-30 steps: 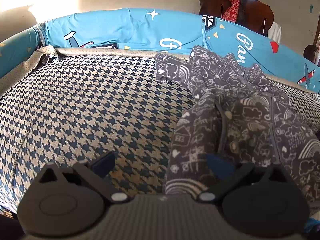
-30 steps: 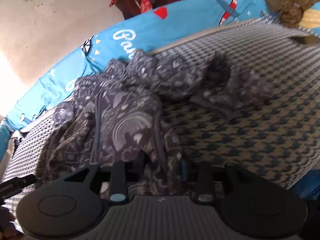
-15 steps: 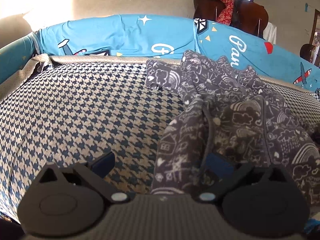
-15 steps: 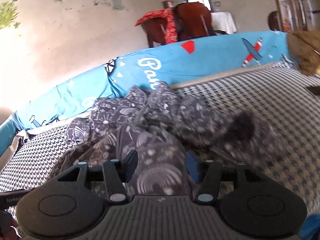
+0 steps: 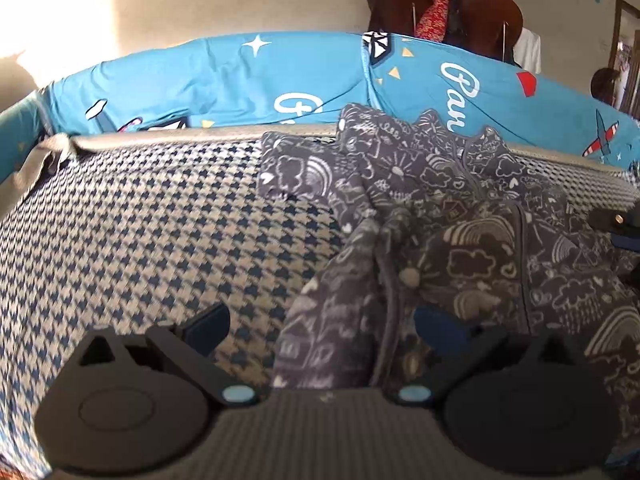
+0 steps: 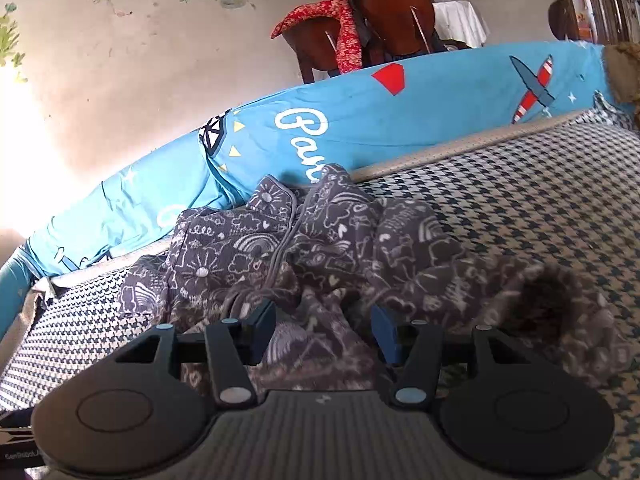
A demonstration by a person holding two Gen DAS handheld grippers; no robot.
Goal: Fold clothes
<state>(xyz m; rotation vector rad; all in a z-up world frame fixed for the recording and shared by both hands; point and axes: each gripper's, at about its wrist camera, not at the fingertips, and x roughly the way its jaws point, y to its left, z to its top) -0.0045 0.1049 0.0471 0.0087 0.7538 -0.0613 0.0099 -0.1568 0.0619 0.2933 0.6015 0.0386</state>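
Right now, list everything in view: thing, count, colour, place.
garment: one, dark grey with white doodles, crumpled on the mattress by the far rail.
mattress: one, blue and cream houndstooth, under the garment.
bumper: one, bright blue with planes and lettering, along the far edge.
chairs: two, brown wood, behind the bumper.
red cloth: one, draped on a chair.
left gripper: black, open, at the garment's near edge.
right gripper: black, open, cloth between its fingers.
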